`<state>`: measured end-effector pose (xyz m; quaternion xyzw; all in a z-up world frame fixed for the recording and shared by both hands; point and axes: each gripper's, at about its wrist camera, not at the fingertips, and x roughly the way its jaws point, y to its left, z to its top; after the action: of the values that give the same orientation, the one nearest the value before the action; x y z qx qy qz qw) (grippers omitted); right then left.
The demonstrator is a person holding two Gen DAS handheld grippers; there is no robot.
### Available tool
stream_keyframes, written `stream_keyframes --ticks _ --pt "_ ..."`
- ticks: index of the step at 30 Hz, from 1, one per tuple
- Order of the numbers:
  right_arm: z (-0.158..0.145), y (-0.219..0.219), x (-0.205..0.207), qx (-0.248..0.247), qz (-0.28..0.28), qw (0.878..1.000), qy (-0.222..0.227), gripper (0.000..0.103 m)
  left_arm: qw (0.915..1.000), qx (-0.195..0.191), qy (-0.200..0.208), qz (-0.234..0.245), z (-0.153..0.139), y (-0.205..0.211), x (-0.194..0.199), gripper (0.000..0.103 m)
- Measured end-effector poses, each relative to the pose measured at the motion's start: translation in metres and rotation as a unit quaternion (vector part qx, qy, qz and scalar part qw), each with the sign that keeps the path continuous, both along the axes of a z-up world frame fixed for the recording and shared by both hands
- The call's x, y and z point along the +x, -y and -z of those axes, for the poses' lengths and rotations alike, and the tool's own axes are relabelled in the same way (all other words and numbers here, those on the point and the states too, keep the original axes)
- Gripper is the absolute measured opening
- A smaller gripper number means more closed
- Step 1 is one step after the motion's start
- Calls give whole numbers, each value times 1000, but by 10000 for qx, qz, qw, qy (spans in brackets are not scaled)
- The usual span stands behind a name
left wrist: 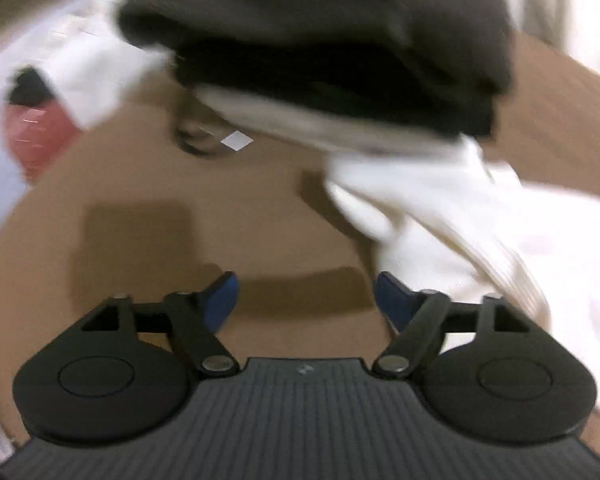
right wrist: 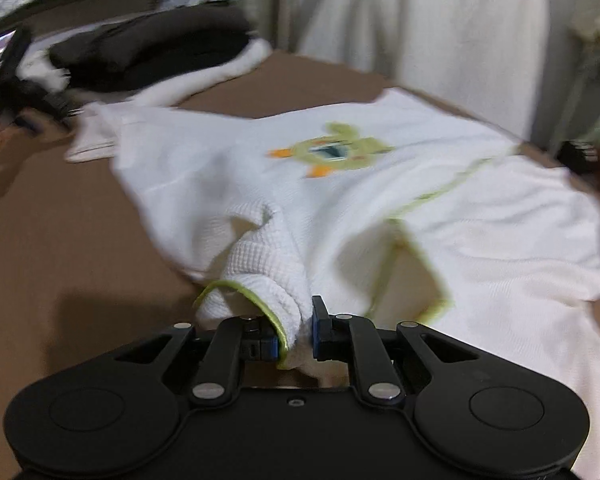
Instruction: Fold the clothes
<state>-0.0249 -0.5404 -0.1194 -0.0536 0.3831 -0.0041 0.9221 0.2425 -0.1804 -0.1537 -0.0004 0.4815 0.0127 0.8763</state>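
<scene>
the right gripper [right wrist: 295,330] pinches a waffle-textured, green-piped corner of the white garment [right wrist: 340,184], which lies spread on the brown surface [right wrist: 59,232]. the left gripper [left wrist: 306,300] gapes wide over bare brown just beside that garment, holding nothing. beyond the garment sits a dark folded pile [right wrist: 151,52].

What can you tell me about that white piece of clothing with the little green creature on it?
The white garment looks like soft, waffle-textured cotton with thin lime-green piping along its edges. A green cartoon patch with orange bits sits on the part lying flat. It is spread, rumpled, over the brown surface, one flap turned over. The right gripper is shut on a bunched, piped edge nearest the camera. Its far corner lies near a dark folded pile; contact is unclear.
</scene>
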Motion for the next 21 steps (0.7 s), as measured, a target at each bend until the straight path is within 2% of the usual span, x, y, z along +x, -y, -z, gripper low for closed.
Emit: stream_keyframes --ticks 1,2,3,4,6,7,8,9,10,11,12,13,15,16,17,18,20,21 --pt "-1 7 0 33 183 9998 43 15 9996 -238 -152 73 6 3 0 79" --pt "-3 13 0 65 365 9993 85 15 9987 -434 -250 75 12 6 2 87" --pt "-3 19 0 78 494 9987 107 15 9987 -448 -230 50 16 10 5 91" --pt "-3 20 0 43 494 9987 82 15 9993 -339 -161 70 19 17 9 96" --pt "0 18 0 -146 406 9991 40 15 9998 -36 19 197 23 35 15 91" --pt "2 14 0 -253 330 9991 27 15 9994 -65 194 269 19 42 14 54" --pt "5 11 0 -303 278 9992 17 16 9987 -94 368 341 15 49 13 4" --pt "7 9 1 -292 257 9992 6 16 9974 -92 599 377 9 54 10 4" --pt "8 8 2 -251 260 9993 10 15 9935 17 1093 303 -6 56 0 4" --pt "10 7 3 -207 270 9994 20 15 9816 196 1890 184 -28 56 -17 4" --pt "10 7 4 -146 294 9995 42 15 9635 360 2653 58 -49 55 -34 4" --pt "9 9 3 -47 312 9995 66 15 9410 488 3348 -83 -64 52 -50 5" --pt "4 13 -1 314 271 9990 151 15 8854 818 4558 -405 -89 48 -79 12" --pt "1 15 -3 544 186 9981 204 15 8679 1235 4762 -693 -83 49 -79 19" --pt "0 15 -5 699 89 9972 256 16 8549 1615 4839 -946 -77 49 -77 51" --pt "0 14 -6 733 18 9970 265 16 8657 1830 4528 -1104 -67 44 -66 64" --pt "3 8 -5 657 -86 9975 225 16 9136 1790 3375 -1393 -48 21 -36 62" --pt "5 5 -4 591 -132 9980 182 16 9363 1438 2778 -1596 -41 3 -24 61"
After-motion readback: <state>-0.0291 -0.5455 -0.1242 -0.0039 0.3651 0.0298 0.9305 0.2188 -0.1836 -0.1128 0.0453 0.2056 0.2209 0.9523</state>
